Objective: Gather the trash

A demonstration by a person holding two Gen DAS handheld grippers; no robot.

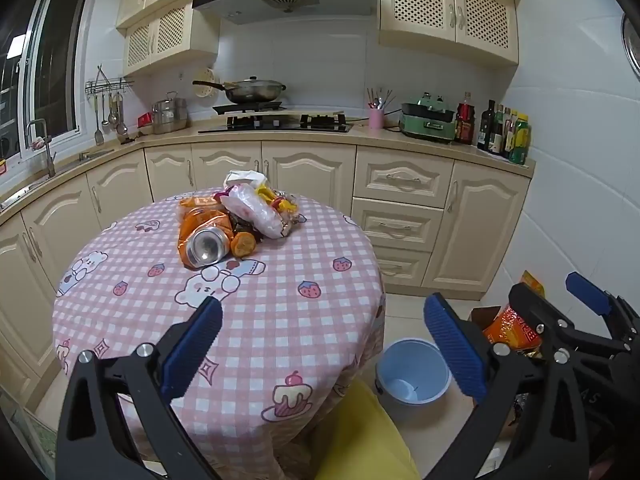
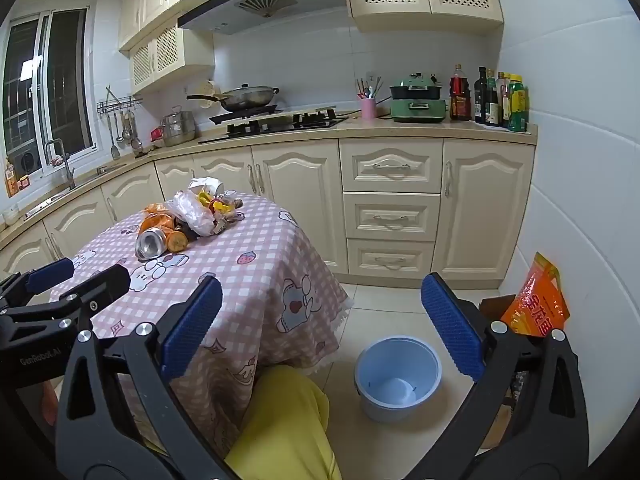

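Observation:
A heap of trash sits at the far side of a round table with a pink checked cloth [image 1: 256, 320] [image 2: 256, 264]. It holds a crushed orange can [image 1: 206, 242] [image 2: 151, 242], an orange peel [image 1: 244, 243], a clear plastic bag [image 1: 256, 208] [image 2: 192, 212] and crumpled wrappers. A light blue bin [image 1: 412, 372] [image 2: 396, 372] stands on the floor right of the table, holding nothing I can see. My left gripper [image 1: 324, 344] is open and empty over the near table edge. My right gripper [image 2: 320, 328] is open and empty, above the floor between table and bin.
Cream kitchen cabinets and a counter with a stove, pan [image 1: 252, 90] and bottles [image 1: 504, 128] run behind the table. An orange bag [image 2: 538, 300] sticks out of a cardboard box by the right wall. A yellow-clad leg [image 2: 284, 424] is below.

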